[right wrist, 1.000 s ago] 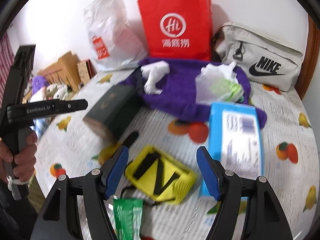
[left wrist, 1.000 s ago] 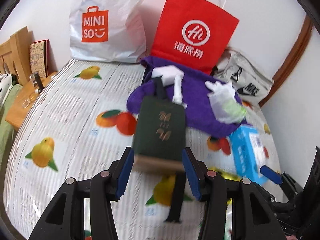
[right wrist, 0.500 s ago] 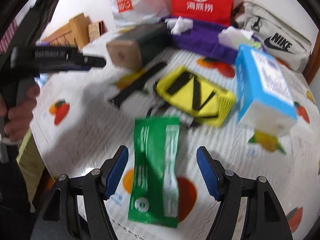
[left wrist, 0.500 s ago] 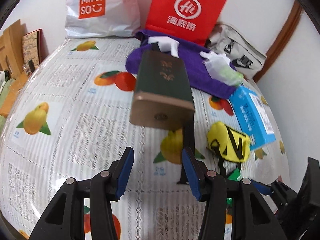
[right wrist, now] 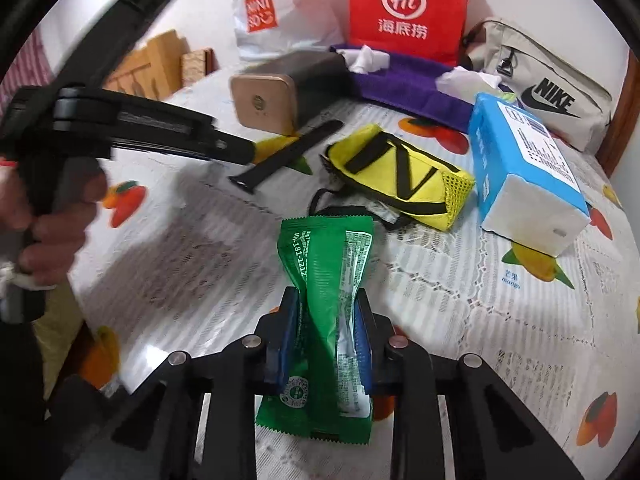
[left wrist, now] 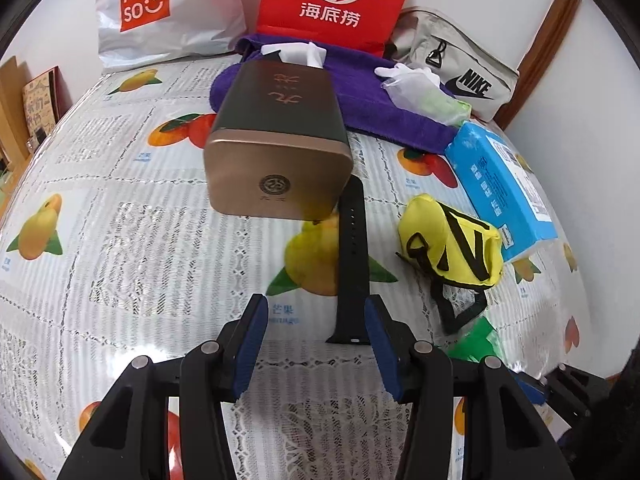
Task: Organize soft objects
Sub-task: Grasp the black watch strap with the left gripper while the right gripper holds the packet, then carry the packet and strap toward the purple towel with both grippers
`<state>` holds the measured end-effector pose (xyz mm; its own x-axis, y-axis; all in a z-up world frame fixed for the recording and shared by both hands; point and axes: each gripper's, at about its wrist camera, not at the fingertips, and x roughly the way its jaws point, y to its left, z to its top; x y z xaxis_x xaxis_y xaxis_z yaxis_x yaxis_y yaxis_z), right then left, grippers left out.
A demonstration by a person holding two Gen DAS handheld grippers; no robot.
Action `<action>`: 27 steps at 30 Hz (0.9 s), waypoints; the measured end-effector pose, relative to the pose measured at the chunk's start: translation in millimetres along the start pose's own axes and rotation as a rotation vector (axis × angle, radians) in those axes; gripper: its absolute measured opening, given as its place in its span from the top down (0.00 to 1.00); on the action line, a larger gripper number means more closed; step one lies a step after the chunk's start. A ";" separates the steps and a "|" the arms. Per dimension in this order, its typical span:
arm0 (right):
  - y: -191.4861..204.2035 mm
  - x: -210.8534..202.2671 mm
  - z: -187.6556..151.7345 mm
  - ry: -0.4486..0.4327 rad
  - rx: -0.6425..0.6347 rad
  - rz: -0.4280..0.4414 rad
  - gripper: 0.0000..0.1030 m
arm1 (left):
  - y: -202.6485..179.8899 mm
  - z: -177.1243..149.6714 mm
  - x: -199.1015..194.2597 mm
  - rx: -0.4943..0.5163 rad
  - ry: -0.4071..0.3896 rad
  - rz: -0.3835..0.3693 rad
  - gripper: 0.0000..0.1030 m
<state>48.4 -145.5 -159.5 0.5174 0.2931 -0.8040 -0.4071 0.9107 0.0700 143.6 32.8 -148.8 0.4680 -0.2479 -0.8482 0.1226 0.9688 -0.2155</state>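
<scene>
Bedspread (left wrist: 120, 280) with fruit prints carries everything I see. Bags line its far edge, a red paper bag (right wrist: 406, 4) in the middle. My left gripper (left wrist: 314, 344) hangs partly open with nothing between its pads, a black strap (left wrist: 352, 264) just ahead. My right gripper (right wrist: 326, 336) has just closed, pinching the green packet (right wrist: 326, 320) near the front edge.
</scene>
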 end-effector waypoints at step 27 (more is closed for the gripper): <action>-120.4 -40.4 -32.3 -0.131 0.243 -0.118 0.74 | -53.9 19.9 35.7 0.202 -0.043 0.117 0.75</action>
<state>52.3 -276.4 -154.6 0.6499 0.2017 -0.7328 -0.1544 0.9791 0.1326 171.1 -28.4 -157.8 0.5253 -0.1383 -0.8396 0.2362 0.9716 -0.0123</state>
